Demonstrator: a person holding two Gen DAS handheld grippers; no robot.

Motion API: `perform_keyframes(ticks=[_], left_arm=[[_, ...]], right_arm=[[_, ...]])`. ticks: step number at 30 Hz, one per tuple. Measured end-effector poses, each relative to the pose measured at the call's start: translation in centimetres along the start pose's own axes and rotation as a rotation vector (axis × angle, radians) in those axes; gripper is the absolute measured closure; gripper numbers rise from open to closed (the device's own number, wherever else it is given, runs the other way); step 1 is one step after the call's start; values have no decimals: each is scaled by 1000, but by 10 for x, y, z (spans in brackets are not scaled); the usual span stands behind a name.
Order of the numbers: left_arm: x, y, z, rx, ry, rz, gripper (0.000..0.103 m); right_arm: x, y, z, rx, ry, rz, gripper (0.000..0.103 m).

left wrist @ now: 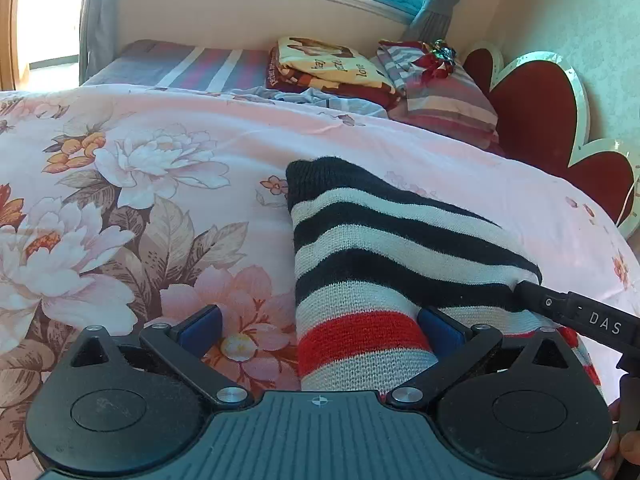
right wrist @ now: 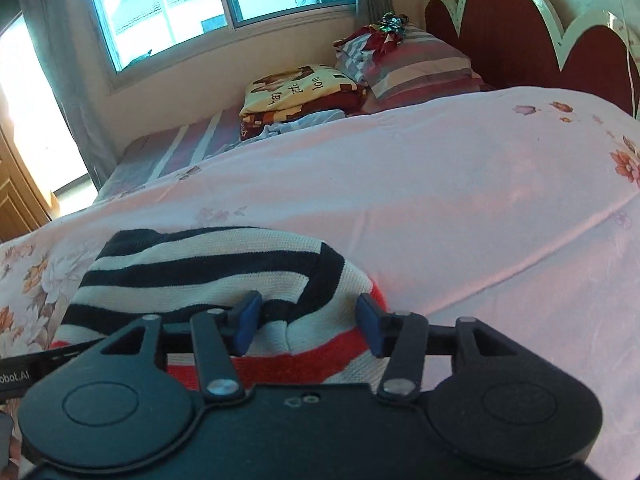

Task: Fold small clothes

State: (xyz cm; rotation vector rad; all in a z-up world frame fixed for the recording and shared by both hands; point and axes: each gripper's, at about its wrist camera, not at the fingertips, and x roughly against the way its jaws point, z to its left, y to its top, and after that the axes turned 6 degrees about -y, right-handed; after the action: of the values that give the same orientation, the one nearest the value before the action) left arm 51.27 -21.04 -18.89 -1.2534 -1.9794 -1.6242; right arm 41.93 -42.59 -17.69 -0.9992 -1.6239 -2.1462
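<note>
A small knit garment (left wrist: 384,256) with black, white and red stripes lies folded on the pink floral bedspread (left wrist: 160,168). My left gripper (left wrist: 320,326) is open, its jaws spread wide, with the garment's near left edge lying between them. The right gripper's black finger (left wrist: 576,312) reaches in from the right and touches the garment's right edge. In the right wrist view the garment (right wrist: 208,272) lies just ahead, and my right gripper (right wrist: 308,324) is open with a fold of the knit between its blue pads.
A folded yellow and dark red blanket (left wrist: 332,68) and striped pillows (left wrist: 440,88) lie at the head of the bed. A red scalloped headboard (left wrist: 536,108) stands on the right. A window (right wrist: 192,4) with grey curtains is behind.
</note>
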Motion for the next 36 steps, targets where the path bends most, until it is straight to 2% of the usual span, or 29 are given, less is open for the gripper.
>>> perform_keyframes(ticks=[3, 6, 10, 13, 16, 18, 19, 20, 21, 23, 26, 28, 33, 36], left_arm=[[2, 2, -1, -5, 0, 4, 0], [22, -1, -6, -25, 14, -30, 0], [58, -16, -14, -82, -44, -51, 0], [70, -34, -16, -102, -44, -41, 0], [67, -47, -10, -64, -44, -35, 0], [62, -51, -9, -62, -48, -32, 0], [59, -54, -11, -71, -38, -32, 0], [59, -55, -12, -76, -32, -33, 0], [59, -54, -14, -78, -23, -31, 0], [61, -52, -16, -78, -12, -22, 0], [71, -49, -17, -68, -6, -12, 0], [80, -51, -18, -68, -8, -13, 0], [102, -61, -21, -92, -3, -37, 0], [112, -70, -24, -106, -22, -18, 0]], right_arm=[[0, 2, -2, 9, 14, 6, 52], [11, 7, -2, 4, 26, 11, 52], [56, 4, 2, 18, 81, -54, 54], [81, -10, 5, 68, 88, -64, 56], [90, -29, 5, 110, 52, -57, 58], [81, -43, 6, 174, -16, -33, 58], [74, -49, 3, 188, -32, -25, 54], [69, -52, -2, 165, -22, -35, 48], [67, -51, -8, 110, -11, -19, 46], [65, -46, -14, 43, 7, 25, 47], [75, -43, -8, 86, -9, 22, 49], [91, -45, -8, 76, 5, 8, 52], [127, -54, -7, 100, 23, -45, 52], [145, -60, 0, 129, 33, -72, 55]])
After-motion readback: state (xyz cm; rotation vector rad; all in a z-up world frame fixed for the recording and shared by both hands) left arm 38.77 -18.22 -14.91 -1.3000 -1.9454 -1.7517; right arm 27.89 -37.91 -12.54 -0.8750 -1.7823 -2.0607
